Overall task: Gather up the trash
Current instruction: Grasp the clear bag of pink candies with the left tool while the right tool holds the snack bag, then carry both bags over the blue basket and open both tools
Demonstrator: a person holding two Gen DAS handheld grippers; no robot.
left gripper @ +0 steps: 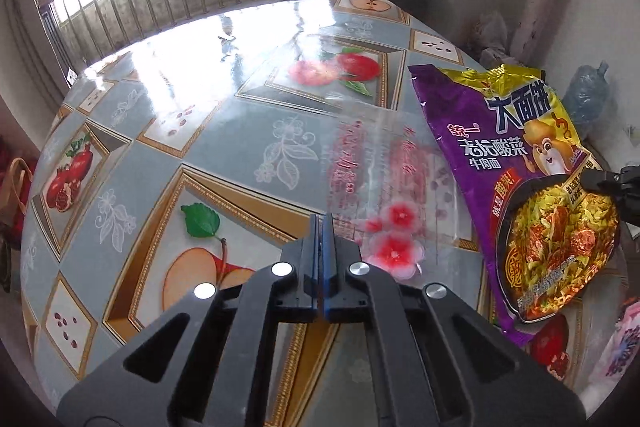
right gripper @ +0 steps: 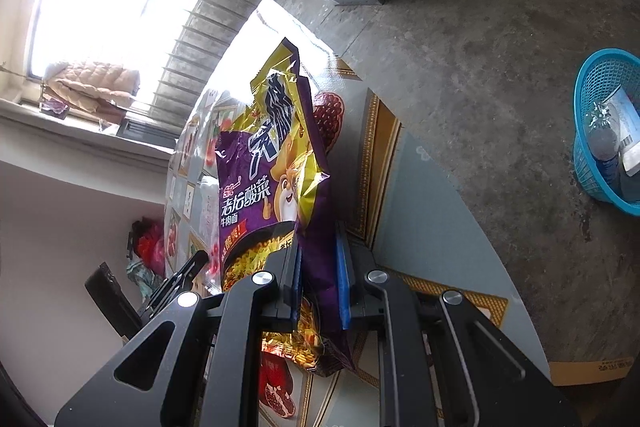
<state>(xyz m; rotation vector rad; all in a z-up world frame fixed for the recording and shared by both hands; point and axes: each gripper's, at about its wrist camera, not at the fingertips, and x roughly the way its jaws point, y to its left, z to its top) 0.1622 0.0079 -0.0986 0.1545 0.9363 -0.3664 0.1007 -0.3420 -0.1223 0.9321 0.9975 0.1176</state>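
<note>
Left gripper (left gripper: pixel 322 227): jaws pressed together, holding nothing, low over the table (left gripper: pixel 168 115) beside a clear plastic bag (left gripper: pixel 372 167). Right gripper (right gripper: pixel 318 259): clamped on the purple noodle packet (right gripper: pixel 276 163), lifted at the table edge. Blue basket (right gripper: pixel 592 131) on the floor, far right.

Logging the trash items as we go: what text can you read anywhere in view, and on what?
"大面饼", on the purple and yellow foil noodle packet clamped in the right gripper.
"统一", same packet.
"老坛酸菜", same packet.
"牛肉面", same packet.
Red print on the clear plastic bag pinched in the left gripper: too blurred to read.
Print on the brown cardboard: too small.
</note>
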